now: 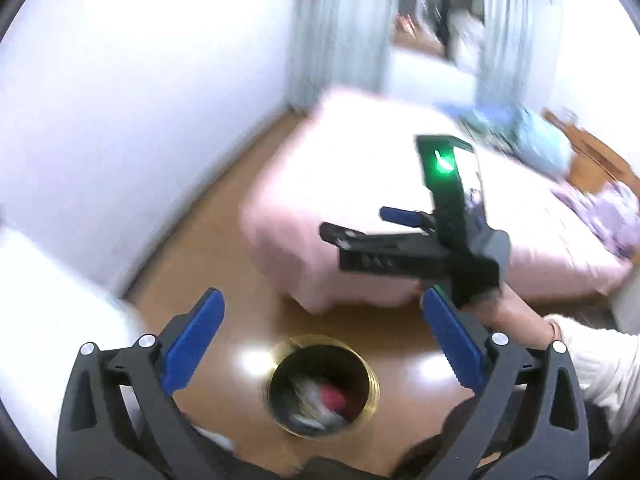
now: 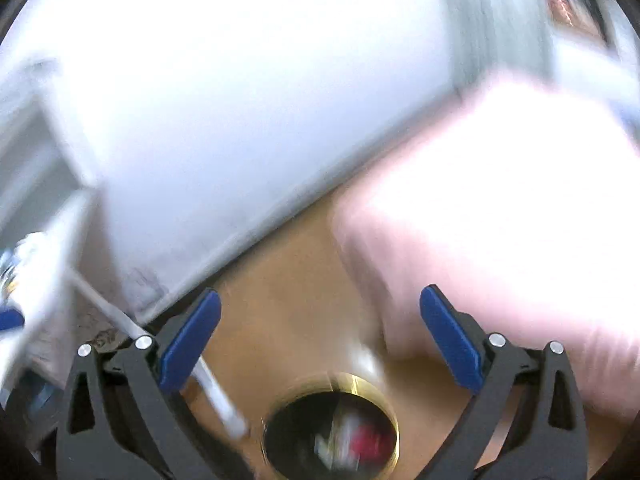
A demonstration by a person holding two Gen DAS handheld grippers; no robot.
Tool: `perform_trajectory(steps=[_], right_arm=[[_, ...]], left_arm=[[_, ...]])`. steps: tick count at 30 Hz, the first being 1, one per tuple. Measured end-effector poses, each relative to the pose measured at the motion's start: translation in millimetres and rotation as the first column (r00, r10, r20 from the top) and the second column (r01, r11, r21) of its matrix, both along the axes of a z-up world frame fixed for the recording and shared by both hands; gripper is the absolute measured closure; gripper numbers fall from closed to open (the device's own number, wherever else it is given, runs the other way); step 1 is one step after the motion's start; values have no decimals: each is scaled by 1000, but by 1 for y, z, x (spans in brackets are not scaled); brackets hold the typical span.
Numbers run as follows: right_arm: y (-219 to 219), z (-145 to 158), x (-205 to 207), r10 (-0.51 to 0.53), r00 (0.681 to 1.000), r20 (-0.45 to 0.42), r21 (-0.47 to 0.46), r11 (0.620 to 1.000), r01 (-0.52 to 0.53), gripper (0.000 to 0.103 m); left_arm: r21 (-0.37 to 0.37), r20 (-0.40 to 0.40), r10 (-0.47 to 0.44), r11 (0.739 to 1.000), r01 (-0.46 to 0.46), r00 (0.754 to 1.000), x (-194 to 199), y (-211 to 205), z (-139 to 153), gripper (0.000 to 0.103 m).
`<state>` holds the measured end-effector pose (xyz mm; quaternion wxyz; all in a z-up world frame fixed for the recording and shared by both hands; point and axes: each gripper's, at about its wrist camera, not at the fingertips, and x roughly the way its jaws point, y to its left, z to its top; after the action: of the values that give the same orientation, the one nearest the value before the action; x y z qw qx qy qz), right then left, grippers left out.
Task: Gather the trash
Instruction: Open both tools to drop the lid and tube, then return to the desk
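Both pairs of jaws stood spread wide with nothing between them. The left gripper [image 1: 322, 336] hung above the wooden floor [image 1: 224, 216], angled down, and the round gold-rimmed trash can [image 1: 320, 386] sat just past its fingertips, toward 6 o'clock in the left wrist view. The right gripper [image 2: 320, 334] was seen in its own view above the same can [image 2: 331, 426], again near 6 o'clock; in the left wrist view it showed at about 3 o'clock, held in the person's hand [image 1: 508, 312] in front of the pink bed [image 1: 360, 168].

Inside the can lay blurred pieces of trash [image 1: 320, 400]: something red beside pale, crumpled scraps, also visible from the right wrist [image 2: 356, 440]. Judging from that, at least part of the collecting was done, and with both pairs of jaws empty nothing was in transit.

What was left was harder to judge. The floor around the can looked bare in both views. A white rod-like thing [image 2: 218, 394] slanted across the floor at 7 o'clock in the right wrist view; whether it was trash or part of the white furniture [image 2: 44, 216] beside it could not be told. Cloth items lay on the far side of the bed [image 1: 616, 216], too blurred to call litter.
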<state>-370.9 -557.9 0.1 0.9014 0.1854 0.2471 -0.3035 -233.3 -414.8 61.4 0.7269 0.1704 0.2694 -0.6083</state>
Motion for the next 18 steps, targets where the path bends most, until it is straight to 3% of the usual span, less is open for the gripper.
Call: perform_trajectory(steps=[1,4,8,10,13,14,16,17,18], right_arm=[[20,25,14,57,998,29,-71,996,-55,7],[74,66,56,226,973,56,-155,964,-215,7],[144,83,114,446,895,24,-139,888,-439,7],[181,83,139,540,841,27,-121,837,-534,7],[226,83,163,630,776,23,-111,773,-624,7],[237,81,173,645,764,16,-108,761,-640,7],[262,79,201,689,725,3,-65,723,-688,7],[269,77,209,704,710,4,-45,709,-703,7],[278,75,218,724,689,4,-20,689,-724,7]], left_arm=[[-15,26,47,999,-47,999,7,16,15,6],[-35,115,253,967,-251,961,34,74,47,6],[-23,136,497,867,-498,857,78,179,68,6],[-14,142,609,789,-614,780,96,235,69,6],[12,142,794,596,-803,591,124,340,63,6],[24,123,834,539,-842,538,132,373,59,6],[60,60,885,458,-887,461,146,426,47,6],[79,11,912,409,-909,411,155,458,39,6],[88,-27,926,377,-922,376,163,483,32,6]])
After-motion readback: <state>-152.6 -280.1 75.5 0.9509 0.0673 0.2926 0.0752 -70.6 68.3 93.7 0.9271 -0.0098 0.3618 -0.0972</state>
